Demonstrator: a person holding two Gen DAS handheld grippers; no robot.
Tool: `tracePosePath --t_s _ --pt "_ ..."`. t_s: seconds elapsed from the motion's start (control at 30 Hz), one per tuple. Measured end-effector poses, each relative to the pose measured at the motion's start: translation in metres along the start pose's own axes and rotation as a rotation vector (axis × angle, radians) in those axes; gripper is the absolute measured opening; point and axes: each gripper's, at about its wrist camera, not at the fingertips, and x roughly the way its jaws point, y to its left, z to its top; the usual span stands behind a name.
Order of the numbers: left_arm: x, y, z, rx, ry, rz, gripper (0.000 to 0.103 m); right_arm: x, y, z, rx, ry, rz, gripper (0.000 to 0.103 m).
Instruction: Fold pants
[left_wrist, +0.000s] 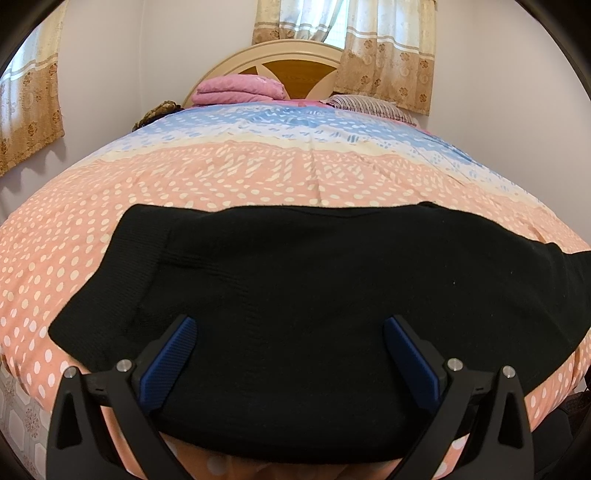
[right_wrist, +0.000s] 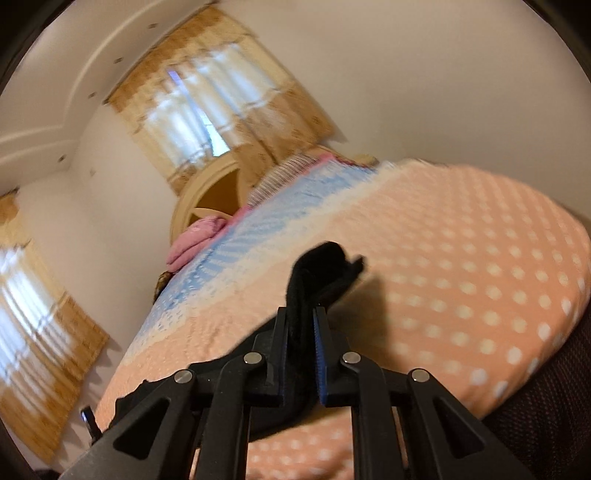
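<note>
While my left hand-held gripper (left_wrist: 289, 354) hangs low over the near edge of the bed (left_wrist: 236, 177), its two blue-padded fingers (left_wrist: 170, 363) stand spread wide with nothing between them but the black pants (left_wrist: 295, 280) lying flat underneath. From the left wrist view the pants stretch sideways across the peach dotted bedspread, a ribbed band at their left end, and their dark cloth fills the whole gap between my fingers and runs on past both of them to either side. I cannot tell whether the fingertips touch the cloth or hover just above it. My right hand-held gripper (right_wrist: 301, 325) is tilted, and its fingers (right_wrist: 320, 350) are pressed together on a bunched fold of the pants (right_wrist: 325, 269); the pinched cloth sticks out beyond the fingertips and stands up off the bedspread (right_wrist: 461, 258), throwing a shadow just beside it. More black cloth trails back under that gripper toward the lower left. At the far end of the bed a folded pink blanket (left_wrist: 240, 88) and a striped pillow (left_wrist: 369, 105) rest against the rounded headboard (left_wrist: 295, 59), with patterned curtains (left_wrist: 384, 55) hanging behind.
</note>
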Motion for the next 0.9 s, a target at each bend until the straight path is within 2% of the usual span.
tracePosePath --t_s 0.37,0.9 --pt "0.003 0.0 0.003 0.007 0.006 -0.009 0.103 0.027 0.1 -0.007 -0.185 0.041 0.112 0.012" --pt "0.004 -0.001 0.002 0.006 -0.004 -0.014 0.103 0.095 0.2 -0.062 -0.348 0.187 0.223 0.011"
